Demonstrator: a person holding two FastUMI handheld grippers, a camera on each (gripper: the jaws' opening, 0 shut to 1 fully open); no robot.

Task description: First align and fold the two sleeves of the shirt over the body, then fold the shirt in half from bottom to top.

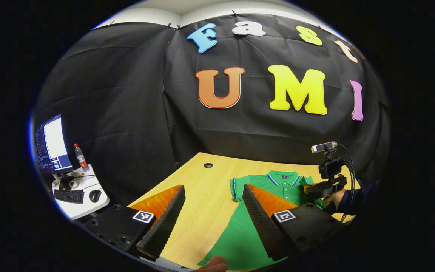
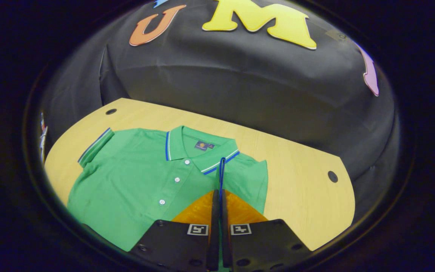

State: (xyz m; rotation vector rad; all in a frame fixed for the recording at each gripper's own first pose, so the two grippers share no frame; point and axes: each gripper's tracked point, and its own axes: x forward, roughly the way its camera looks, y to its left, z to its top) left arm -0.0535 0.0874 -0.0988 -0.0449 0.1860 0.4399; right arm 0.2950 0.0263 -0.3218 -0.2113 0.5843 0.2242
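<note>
Green cotton polo shirt (image 2: 138, 181) lay flat on the pale wooden table (image 2: 300, 196), in the middle of the right gripper view. The right gripper (image 2: 217, 196) was pinched tight on the shirt's right sleeve (image 2: 221, 170), likely to carry it over the body. The left gripper (image 1: 213, 211) hung wide and held nothing. At far left stood a monitor (image 1: 51, 143) and bottle (image 1: 80, 156), not in the way.

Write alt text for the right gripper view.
The right gripper is shut on the striped cuff of a green polo shirt's sleeve, folded over the body. The shirt lies buttoned, collar away from the camera, on a wooden table, its other sleeve still spread out.
</note>
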